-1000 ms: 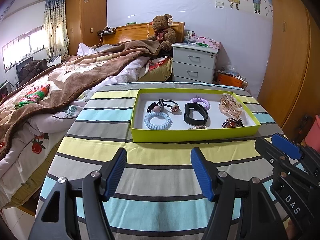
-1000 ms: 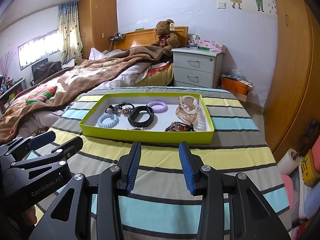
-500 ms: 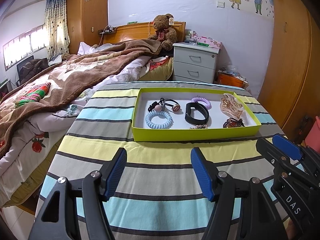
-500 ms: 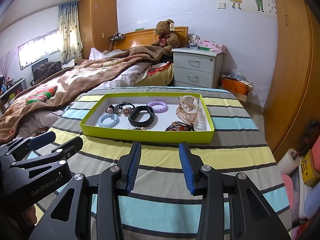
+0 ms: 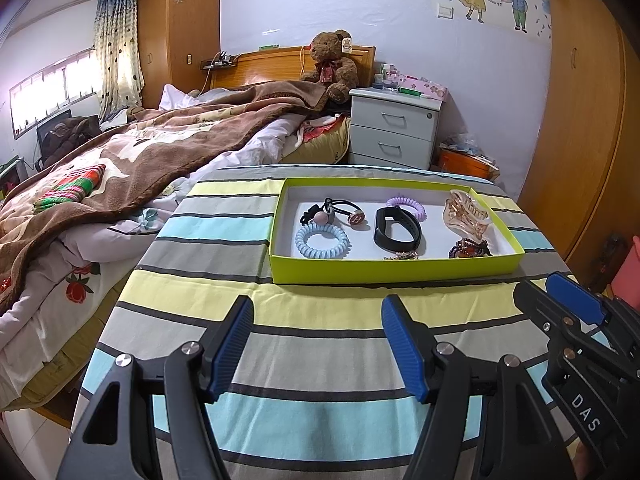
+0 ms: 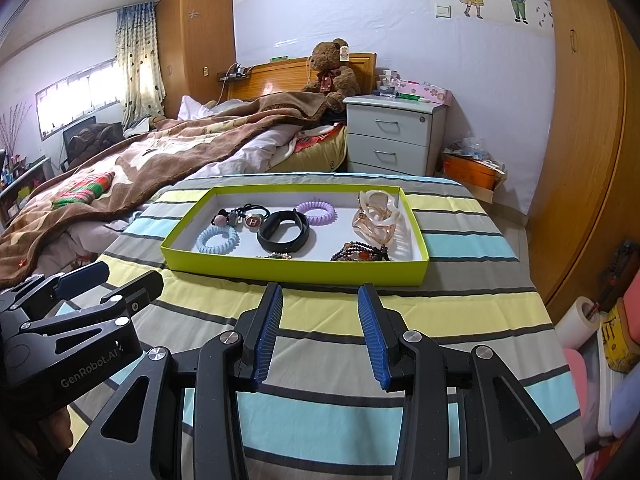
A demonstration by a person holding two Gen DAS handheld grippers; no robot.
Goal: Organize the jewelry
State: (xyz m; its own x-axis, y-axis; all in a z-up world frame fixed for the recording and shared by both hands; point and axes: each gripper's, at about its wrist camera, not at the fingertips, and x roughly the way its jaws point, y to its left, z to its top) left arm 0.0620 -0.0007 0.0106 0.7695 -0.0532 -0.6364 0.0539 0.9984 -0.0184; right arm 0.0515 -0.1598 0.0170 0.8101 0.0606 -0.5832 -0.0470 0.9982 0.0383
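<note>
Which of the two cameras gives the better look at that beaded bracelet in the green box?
The right wrist view: the beaded bracelet lies nearly whole, its beads distinct. In the left wrist view the bracelet is half hidden behind the green box wall.

Readable text: "DAS" in white on the right gripper (image 5: 576, 304) body, lower right of left wrist view. "GenRobot.AI" on the left gripper (image 6: 108, 284) body, lower left of right wrist view. Letter "H" on round charm of black hair tie (image 6: 253, 221) in tray.
</note>
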